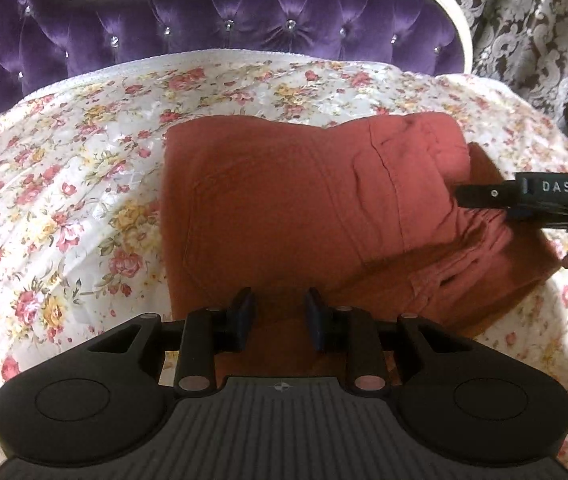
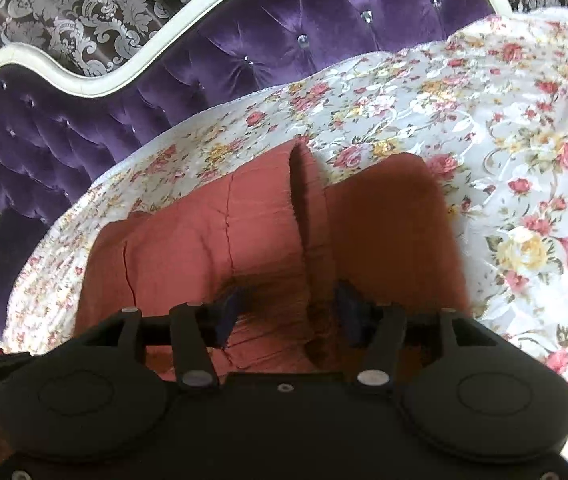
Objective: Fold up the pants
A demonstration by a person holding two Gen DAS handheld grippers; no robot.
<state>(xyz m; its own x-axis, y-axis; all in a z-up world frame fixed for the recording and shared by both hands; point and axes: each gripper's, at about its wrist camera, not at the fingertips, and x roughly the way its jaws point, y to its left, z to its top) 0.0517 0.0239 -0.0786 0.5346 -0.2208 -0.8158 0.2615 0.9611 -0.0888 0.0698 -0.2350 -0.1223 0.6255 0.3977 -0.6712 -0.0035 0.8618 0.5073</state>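
Here the left tool hides the folded pants' near edge.

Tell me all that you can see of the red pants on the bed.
The pants are rust-red, of a soft matte cloth like cotton, with stitched seams and a gathered waistband. They lie folded in a thick, layered bundle on the floral bedspread, in front of the purple tufted headboard. The right gripper is open, its fingers on either side of a raised fold. The left gripper is over the near edge, its jaws apart, nothing between them.
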